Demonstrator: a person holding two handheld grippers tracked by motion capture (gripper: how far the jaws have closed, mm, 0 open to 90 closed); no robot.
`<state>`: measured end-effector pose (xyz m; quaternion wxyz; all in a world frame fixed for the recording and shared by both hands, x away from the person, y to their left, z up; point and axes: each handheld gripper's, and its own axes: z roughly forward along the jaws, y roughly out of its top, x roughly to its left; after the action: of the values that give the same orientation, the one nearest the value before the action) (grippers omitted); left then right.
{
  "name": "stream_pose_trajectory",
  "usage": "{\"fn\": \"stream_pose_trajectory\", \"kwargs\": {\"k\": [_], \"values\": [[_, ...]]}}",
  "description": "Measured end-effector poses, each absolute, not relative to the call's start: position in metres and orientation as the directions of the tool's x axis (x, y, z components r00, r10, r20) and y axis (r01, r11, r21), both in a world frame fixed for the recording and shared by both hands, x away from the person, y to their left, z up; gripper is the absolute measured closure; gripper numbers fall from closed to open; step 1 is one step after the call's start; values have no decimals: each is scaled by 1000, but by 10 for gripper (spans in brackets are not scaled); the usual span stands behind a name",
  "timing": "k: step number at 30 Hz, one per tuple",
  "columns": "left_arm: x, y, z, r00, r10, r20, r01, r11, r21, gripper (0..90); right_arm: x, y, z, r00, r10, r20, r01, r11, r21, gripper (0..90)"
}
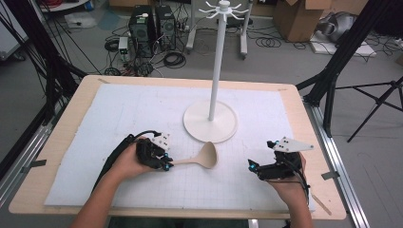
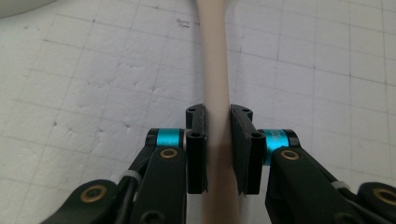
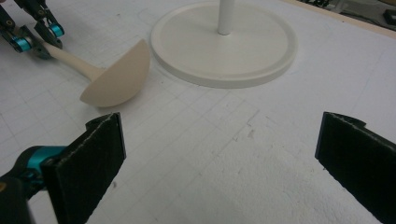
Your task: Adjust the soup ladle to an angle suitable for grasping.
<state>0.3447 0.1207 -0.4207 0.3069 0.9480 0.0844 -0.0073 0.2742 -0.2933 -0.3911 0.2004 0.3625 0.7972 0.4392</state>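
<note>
White foam sheeting [image 1: 142, 114], ruled in a faint grid, covers a pale wooden table [image 1: 62, 156] set in a workshop strewn with cables and computer towers. At left, the person's left forearm [image 1: 102, 199] angles in from the bottom edge toward the table's middle, the hand wrapped around the left gripper [image 1: 166, 164], which lies low over the sheet and points to the right. Its jaws are pressed together on the handle of a beige ladle [image 1: 202, 157], pinching the slim stem from both sides, as the left gripper view [image 2: 218, 140] shows close up. The ladle lies across the foam in front of the round base of a white hanging stand [image 1: 210, 121], its bowl just beside that base's near rim. At right, the other forearm rises straight from the bottom edge, and the right gripper [image 1: 251, 166] rests near the sheet pointing leftward toward the ladle, well apart from it. Its black pads [image 3: 93, 154] stand spread wide with bare foam between them.
</note>
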Motion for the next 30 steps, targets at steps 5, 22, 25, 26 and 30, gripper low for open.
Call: {"fn": "stream_pose_trajectory", "kwargs": {"k": [5,22,25,26,30], "values": [[345,118,-421,986,146,-77,163,-792,588,768,274,-294,-390,-657,754,-6,397,353,847,6],[347,76,-408,995,88,-53,103,-817,568,767,272,-297,-385,-656,755,-19,384,355,852,6],[348,65,-411,995,84,-57,102,-814,571,768,272,-297,-385,-654,757,-18,386,354,852,6],[348,65,-411,995,84,-57,102,-814,571,768,272,-297,-385,-654,757,-18,386,354,852,6],[349,52,-415,996,67,-54,86,-822,563,767,272,-297,-385,-653,757,-19,384,353,853,6]]}}
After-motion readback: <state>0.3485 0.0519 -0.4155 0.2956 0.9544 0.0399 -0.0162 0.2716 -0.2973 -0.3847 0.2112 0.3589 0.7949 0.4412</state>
